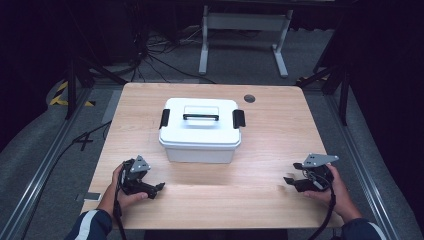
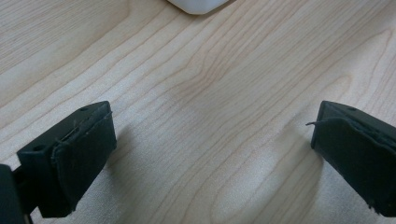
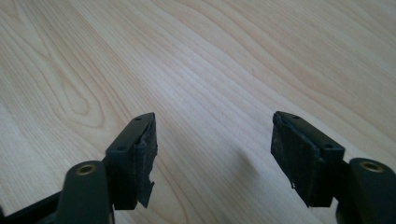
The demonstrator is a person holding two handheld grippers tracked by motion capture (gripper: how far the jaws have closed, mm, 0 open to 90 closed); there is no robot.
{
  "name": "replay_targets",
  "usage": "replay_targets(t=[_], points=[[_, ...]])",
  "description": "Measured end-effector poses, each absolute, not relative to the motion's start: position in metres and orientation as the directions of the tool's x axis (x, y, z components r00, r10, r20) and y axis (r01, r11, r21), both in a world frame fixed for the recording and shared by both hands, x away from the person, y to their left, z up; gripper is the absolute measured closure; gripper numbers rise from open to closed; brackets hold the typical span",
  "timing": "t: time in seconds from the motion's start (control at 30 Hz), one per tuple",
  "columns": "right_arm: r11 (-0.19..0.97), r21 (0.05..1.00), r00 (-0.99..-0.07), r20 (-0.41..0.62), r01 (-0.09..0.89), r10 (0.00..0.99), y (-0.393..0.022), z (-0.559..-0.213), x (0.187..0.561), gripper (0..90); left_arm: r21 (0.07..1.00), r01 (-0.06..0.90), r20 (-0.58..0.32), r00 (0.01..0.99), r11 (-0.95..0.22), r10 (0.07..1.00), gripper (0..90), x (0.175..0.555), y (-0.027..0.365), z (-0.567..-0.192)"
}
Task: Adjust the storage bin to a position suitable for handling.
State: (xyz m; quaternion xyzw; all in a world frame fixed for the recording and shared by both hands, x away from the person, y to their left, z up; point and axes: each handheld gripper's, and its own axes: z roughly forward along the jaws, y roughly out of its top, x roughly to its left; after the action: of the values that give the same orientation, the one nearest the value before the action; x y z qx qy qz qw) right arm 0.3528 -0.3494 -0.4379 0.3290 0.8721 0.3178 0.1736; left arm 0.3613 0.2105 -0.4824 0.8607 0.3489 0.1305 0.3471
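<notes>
My left gripper (image 1: 159,187) and right gripper (image 1: 288,180) rest low over the wooden surface (image 1: 270,130), jaws apart, nothing between them. The lidded white box (image 1: 201,131) stands centred beyond both

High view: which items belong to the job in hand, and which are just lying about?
Part of the job:
- white lidded box, closed, black handle and side latches, mid-table
- left gripper, open, nothing between its fingers
- right gripper, open, nothing between its fingers

Just lying about:
- round grey cap set in the wooden table
- white frame and cables on the floor beyond
</notes>
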Motion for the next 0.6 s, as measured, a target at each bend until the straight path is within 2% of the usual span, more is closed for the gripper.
replay_targets(t=[0.33,0.6], points=[[0.654,0.642,-0.776,-0.144,0.399,0.615,-0.324,-0.41,0.367,36.1,0.689,0.51,-0.018,0.722,-0.515,0.691,0.4,0.361,0.21,-0.482],[0.714,0.616,-0.813,-0.196,0.333,0.548,-0.302,-0.368,0.382,36.5,0.689,0.511,-0.019,0.722,-0.514,0.692,0.4,0.361,0.21,-0.482]])
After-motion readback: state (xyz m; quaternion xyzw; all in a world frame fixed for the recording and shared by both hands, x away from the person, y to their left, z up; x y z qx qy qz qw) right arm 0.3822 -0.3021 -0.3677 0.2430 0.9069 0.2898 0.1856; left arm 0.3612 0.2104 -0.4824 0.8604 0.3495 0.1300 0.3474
